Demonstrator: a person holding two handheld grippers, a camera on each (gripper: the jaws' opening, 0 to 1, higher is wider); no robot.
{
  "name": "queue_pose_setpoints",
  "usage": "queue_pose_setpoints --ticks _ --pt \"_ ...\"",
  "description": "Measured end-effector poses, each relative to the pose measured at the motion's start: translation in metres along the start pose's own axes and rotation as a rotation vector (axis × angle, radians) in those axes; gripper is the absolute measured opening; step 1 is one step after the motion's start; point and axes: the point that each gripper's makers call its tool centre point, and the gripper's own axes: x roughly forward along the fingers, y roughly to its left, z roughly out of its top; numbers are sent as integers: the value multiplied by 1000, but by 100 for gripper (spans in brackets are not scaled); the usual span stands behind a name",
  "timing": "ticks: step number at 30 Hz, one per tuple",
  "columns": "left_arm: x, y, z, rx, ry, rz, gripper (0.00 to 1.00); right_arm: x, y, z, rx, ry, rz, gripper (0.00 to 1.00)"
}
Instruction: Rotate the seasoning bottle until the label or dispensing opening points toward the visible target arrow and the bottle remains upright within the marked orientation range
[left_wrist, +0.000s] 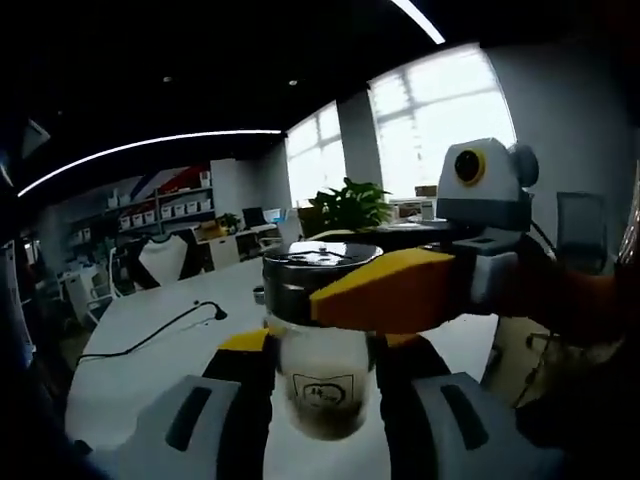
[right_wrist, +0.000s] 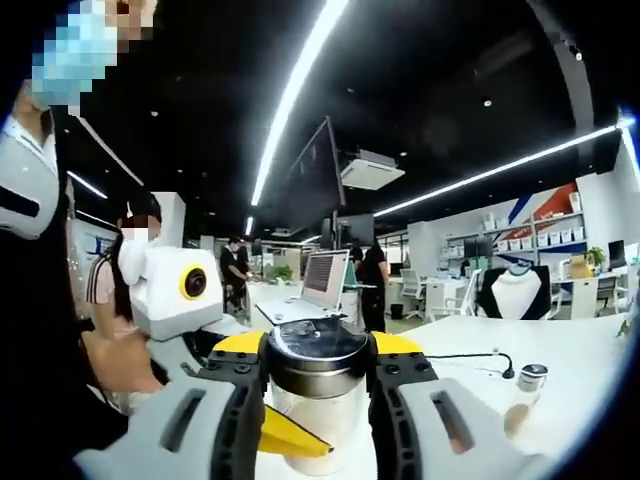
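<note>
Left gripper view: bottle (left_wrist: 322, 330) stands upright, label facing the camera; left tool (left_wrist: 322, 385) pinches its body, right tool (right_wrist: 318, 390) its lid.

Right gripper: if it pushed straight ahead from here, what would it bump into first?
Nothing new, probably: the right gripper already has the seasoning bottle between its jaws. Beyond lies the white table, with a laptop further off.

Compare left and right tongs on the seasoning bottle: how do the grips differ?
1. The left tongs clamp low, on the clear glass body; the right tongs clamp high, at the dark lid.
2. The left tongs and right tongs come in from opposite sides, facing each other.
Shared: yellow-tipped jaws, both shut on the same seasoning bottle.
</note>
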Motion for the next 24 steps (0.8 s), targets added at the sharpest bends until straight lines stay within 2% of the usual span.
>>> queue_pose_setpoints --ticks 3,6,8,11,18,22,24 --pt "-1 -9 2 37 -1 -53 43 -7 9 2 9 -6 103 35" --pt "1 -9 1 49 7 -35 42 -8 6 0 18 -4 105 36" --pt "5 -4 -6 47 29 7 42 -6 6 -7 9 16 90 36" --pt "8 6 -22 11 69 76 42 -2 0 -23 -9 80 3 36" --pt "11 16 -37 48 114 166 42 9 -8 -38 39 112 -137 37" --pt "10 20 -40 40 110 158 42 11 -10 -40 25 121 -139 36" --pt "8 20 -43 42 104 151 42 12 -11 -43 36 130 -109 36"
